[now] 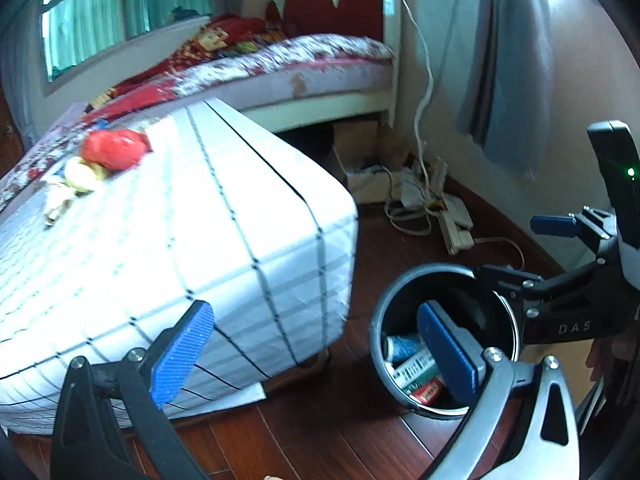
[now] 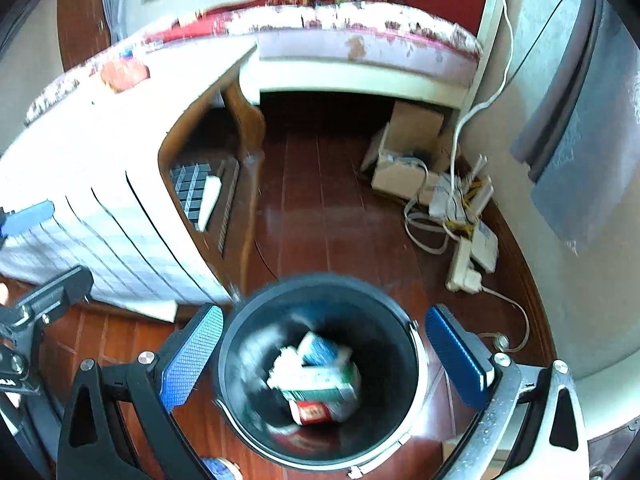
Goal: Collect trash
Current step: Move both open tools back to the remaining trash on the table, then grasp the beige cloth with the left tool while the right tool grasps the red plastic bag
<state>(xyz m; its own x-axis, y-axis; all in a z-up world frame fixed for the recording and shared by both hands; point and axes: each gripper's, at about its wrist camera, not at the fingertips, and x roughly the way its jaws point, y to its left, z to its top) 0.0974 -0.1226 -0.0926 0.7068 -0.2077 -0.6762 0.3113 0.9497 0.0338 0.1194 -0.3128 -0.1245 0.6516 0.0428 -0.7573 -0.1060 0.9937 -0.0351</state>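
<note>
With both grippers, left (image 1: 316,354) and right (image 2: 328,358), spread apart and empty over the bin (image 2: 320,372) already holding discarded packets (image 2: 320,376), now heading toward remaining trash (image 1: 114,148) atop the table (image 1: 200,220) for pickup.

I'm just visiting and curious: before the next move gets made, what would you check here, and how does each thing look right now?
1. Right tongs empty and open: ok.
2. Left tongs empty and open: ok.
3. Bin upright on the floor, below the right tongs: ok.
4. Room left in the bin above the cartons: ok.
5. Trash left on the table: not ok, red wrapper and scraps remain.
6. Clear path back to the table: cannot tell.
</note>
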